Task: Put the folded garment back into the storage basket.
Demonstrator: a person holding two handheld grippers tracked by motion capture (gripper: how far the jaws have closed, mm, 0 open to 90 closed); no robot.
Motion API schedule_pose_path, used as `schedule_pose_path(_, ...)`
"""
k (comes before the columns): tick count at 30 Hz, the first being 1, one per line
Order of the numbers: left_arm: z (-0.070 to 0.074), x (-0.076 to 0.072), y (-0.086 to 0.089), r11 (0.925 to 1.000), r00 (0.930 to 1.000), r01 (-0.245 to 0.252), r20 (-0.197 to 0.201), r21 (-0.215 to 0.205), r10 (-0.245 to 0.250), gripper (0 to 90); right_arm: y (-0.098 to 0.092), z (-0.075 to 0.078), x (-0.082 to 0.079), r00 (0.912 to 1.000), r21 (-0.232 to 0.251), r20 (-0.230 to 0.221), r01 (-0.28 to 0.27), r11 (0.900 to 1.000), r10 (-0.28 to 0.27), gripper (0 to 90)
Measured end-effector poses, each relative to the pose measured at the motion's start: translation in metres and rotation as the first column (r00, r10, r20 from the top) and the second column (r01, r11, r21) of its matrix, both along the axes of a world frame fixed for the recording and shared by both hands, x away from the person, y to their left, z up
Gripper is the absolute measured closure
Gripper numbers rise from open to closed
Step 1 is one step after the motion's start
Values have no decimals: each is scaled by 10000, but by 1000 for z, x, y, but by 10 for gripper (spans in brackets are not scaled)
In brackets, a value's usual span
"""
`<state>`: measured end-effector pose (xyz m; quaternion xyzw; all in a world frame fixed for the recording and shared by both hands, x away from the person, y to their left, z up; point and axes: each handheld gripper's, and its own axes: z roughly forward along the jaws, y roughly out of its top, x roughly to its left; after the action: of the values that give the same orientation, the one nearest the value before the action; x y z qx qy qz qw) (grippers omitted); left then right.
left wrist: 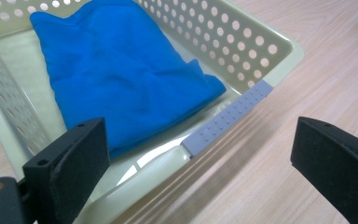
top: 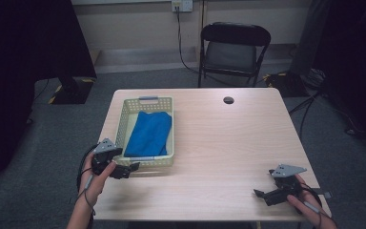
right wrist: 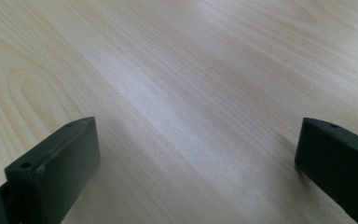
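My left gripper point(top: 132, 167) sits low at the near end of the basket point(top: 145, 162), fingers point(left wrist: 70, 163) spread wide, holding nothing. My right gripper point(top: 259, 193) rests over bare bench point(top: 219, 143), equally wide and empty. Beyond, the blue cloth point(top: 148, 133) lies folded and slightly rumpled inside the cream perforated basket.
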<state>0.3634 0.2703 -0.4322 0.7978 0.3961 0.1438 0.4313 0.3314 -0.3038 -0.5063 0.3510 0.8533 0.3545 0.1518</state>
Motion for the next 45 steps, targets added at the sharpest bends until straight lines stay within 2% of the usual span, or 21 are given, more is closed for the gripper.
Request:
schedule_pose_path(8, -6, -3, 6, 9996, 9999, -151, -7, 239, 151, 36, 0, 0, 0, 10000, -1, 1, -1, 10000, 1, 0)
schedule_pose_path(12, -8, -3, 9, 9999, 9998, -149, 116, -53, 150, 39, 0, 0, 0, 10000, -1, 1, 0, 10000, 0, 0)
schedule_pose_path(15, -8, -4, 10, 10000, 9998, -40, 209, 17, 40, 32, 0, 0, 0, 10000, -1, -2, 1, 10000, -1, 0)
schedule_pose_path(25, -2, -10, 24, 9987, 9974, -476, 530, -171, 484, 32, 0, 0, 0, 10000, -2, 0, -1, 10000, 1, 0)
schedule_pose_path(29, -5, -10, 32, 9972, 9965, -739, 375, -128, 743, 31, 0, 0, 0, 10000, -1, 0, -1, 10000, 1, 0)
schedule_pose_path(32, -14, -9, 37, 9952, 9952, -949, 245, 254, 942, 31, 0, 0, 0, 10000, 0, -1, 1, 10000, -1, 0)
schedule_pose_path(38, -29, -6, 43, 9932, 9940, -1085, -58, 432, 1089, 31, 0, 0, 0, 10000, 2, -2, 0, 10000, 0, 0)
schedule_pose_path(40, -34, -5, 43, 9943, 9955, -933, -122, 519, 940, 31, 0, 0, 0, 10000, 1, -5, 4, 10000, -4, 0)
schedule_pose_path(45, -48, -3, 46, 9936, 9941, -961, -448, 597, 989, 31, 0, 0, 0, 10000, -1, -1, 0, 10000, 0, 0)
